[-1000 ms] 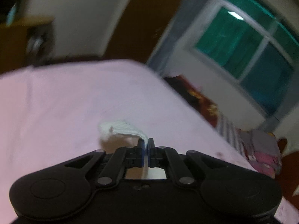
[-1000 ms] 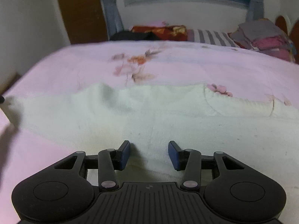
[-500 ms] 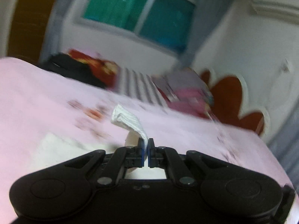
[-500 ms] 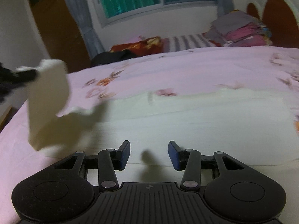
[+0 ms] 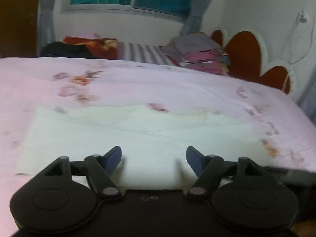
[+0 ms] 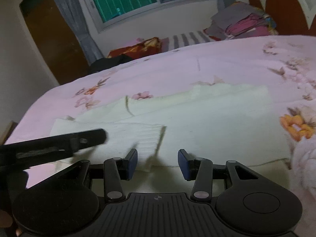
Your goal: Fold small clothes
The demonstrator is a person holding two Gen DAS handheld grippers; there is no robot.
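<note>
Cream knitted garment point(image 6: 197, 126) flat near the front edge of pink floral bed point(image 6: 227, 65), left flap laid over, further folds left; left hand-held gripper point(image 5: 153, 156) opening, nothing between; right hand-held gripper point(image 6: 157, 161) apart, empty.

blurred: bedsheet flowers point(image 5: 79, 86) | cut off: left hand-held gripper point(image 6: 102, 136) at frame edge
</note>
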